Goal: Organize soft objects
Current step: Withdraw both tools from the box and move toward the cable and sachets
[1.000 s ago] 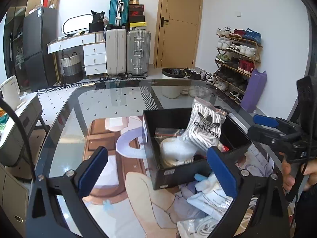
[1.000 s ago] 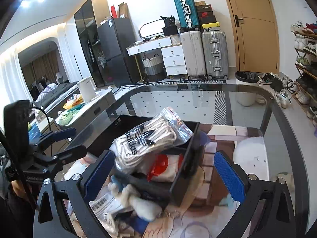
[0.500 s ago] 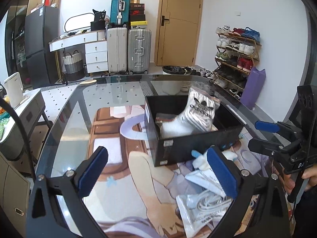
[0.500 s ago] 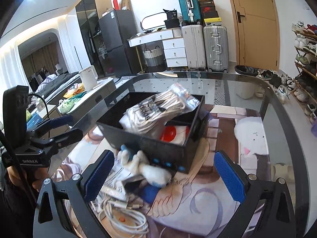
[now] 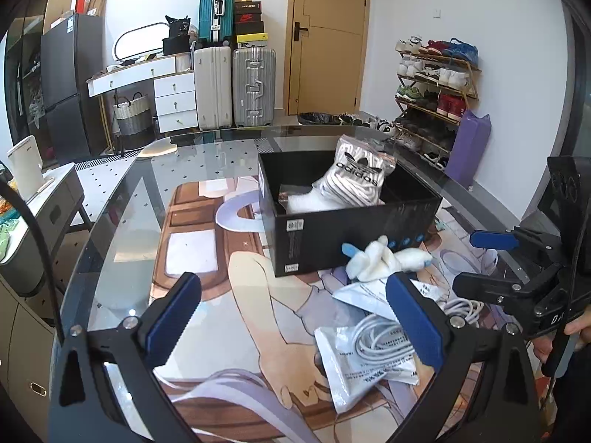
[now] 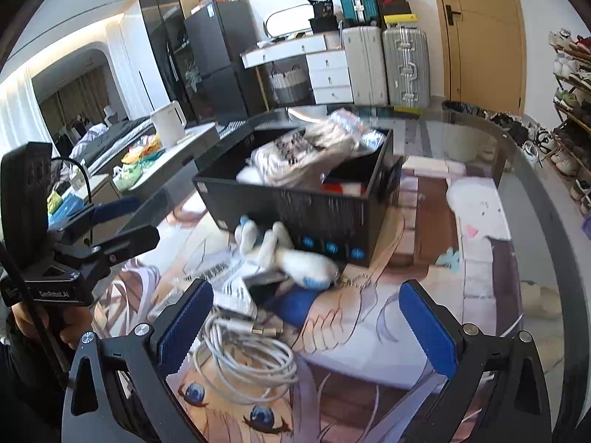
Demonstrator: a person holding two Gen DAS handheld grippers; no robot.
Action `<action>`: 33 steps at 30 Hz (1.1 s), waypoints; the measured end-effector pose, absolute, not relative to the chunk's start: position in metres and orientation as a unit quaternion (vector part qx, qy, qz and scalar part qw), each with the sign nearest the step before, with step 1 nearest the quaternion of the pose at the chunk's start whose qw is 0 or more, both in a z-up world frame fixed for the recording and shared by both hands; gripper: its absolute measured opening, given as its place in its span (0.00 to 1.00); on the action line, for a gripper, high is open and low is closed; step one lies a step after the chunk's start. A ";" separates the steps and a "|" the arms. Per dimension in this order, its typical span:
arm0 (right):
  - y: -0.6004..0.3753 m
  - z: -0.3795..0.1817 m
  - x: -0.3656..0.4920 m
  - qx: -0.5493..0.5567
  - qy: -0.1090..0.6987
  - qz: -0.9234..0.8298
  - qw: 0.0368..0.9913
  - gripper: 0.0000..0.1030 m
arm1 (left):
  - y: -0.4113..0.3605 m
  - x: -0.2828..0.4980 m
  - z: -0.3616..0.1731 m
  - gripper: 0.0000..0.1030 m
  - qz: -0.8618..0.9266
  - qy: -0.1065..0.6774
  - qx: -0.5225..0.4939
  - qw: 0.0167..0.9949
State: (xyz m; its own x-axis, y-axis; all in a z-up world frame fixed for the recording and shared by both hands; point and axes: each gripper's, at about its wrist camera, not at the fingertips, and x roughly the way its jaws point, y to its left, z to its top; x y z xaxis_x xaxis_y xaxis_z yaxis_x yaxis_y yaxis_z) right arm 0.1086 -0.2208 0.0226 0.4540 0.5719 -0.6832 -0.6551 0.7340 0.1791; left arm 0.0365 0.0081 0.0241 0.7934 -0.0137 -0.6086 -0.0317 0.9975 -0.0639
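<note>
The white plush toy with blue tips lies on the desk, touching the near wall of the black box, just ahead of the left tongs and toward their right finger. In the right wrist view the same toy sits ahead of the right tongs, nearer their left finger, with a thin chain trailing from it. Inside the box, a bagged pack of white socks printed "adidas" leans upright over something white; from the right it looks blurred. Between the toy and both tongs lie white printed pouches and a coil of white cable, the cable right by the right tongs' left finger. Both pairs of tongs stand spread wide and empty, hovering above the desk. The right tongs appear at the right edge of the left view, a hand on their handle; the left tongs show at the left of the right view, likewise held by a hand.
</note>
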 end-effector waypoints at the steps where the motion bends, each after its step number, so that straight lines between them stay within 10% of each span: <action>1: -0.220 0.021 0.108 -0.057 0.381 0.361 0.849 0.99 | 0.007 0.036 0.023 0.98 0.006 0.322 -0.033 0.946; 33: -0.186 -0.019 0.097 -0.105 0.443 0.384 0.803 0.99 | 0.007 0.033 0.011 0.98 -0.005 0.348 -0.032 0.937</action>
State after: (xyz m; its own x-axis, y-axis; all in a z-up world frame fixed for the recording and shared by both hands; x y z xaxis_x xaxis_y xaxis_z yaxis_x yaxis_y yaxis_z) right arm 0.0972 -0.1860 -0.0187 0.3128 0.5233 -0.7927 -0.7095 0.6836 0.1714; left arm 0.0333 0.0071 0.0108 0.7577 -0.0309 -0.6518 -0.0137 0.9979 -0.0633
